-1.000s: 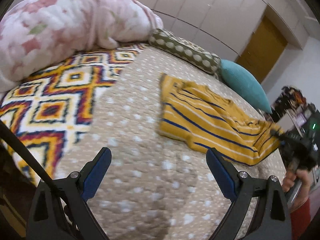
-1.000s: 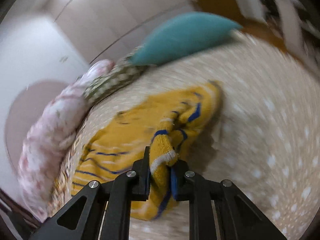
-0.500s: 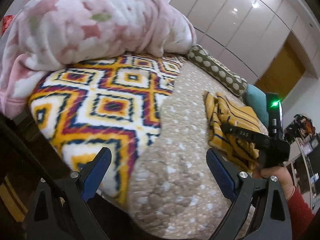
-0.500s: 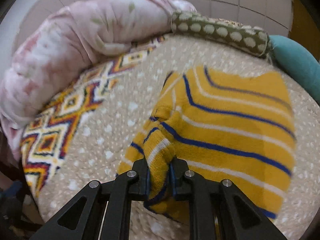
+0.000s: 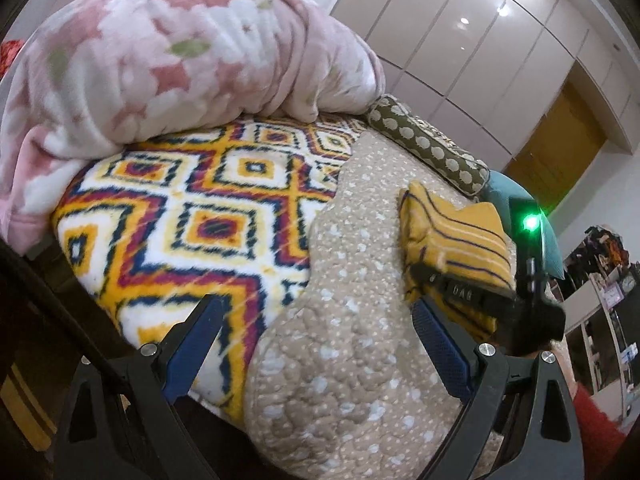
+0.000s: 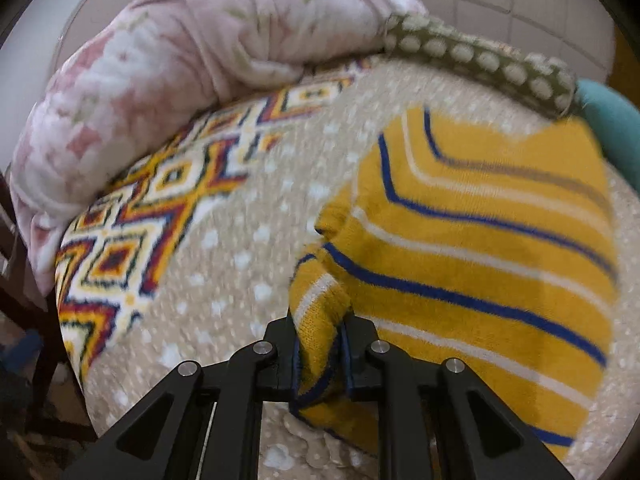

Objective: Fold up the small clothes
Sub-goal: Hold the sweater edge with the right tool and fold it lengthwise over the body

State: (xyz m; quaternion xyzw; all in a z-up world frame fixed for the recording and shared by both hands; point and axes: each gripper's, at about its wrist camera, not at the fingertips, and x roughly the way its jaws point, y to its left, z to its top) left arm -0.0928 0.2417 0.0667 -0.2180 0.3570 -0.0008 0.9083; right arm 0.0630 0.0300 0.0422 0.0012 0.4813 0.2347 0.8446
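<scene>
Beige dotted bedspread (image 6: 224, 248); yellow striped garment (image 6: 480, 240) folded over, bunched edge pinched in right gripper (image 6: 320, 354), jaws just easing apart. Left gripper (image 5: 316, 344) spread wide, empty. Garment's near edge hidden behind fingers.

You are looking at a mustard-yellow garment (image 6: 480, 248) crossed by blue and white stripes. Beneath it lies a beige quilt (image 5: 352, 344) speckled with small white spots. Beside that quilt you have a fleece blanket (image 5: 200, 208) in white, orange, red and navy diamond patterns. The bundled comforter (image 5: 168, 60) is pink with white and rose florals. The bolster (image 5: 428, 144) is olive with cream dots, the cushion (image 6: 612, 128) teal. Your left gripper's fingers (image 5: 192, 352) carry blue pads.
</scene>
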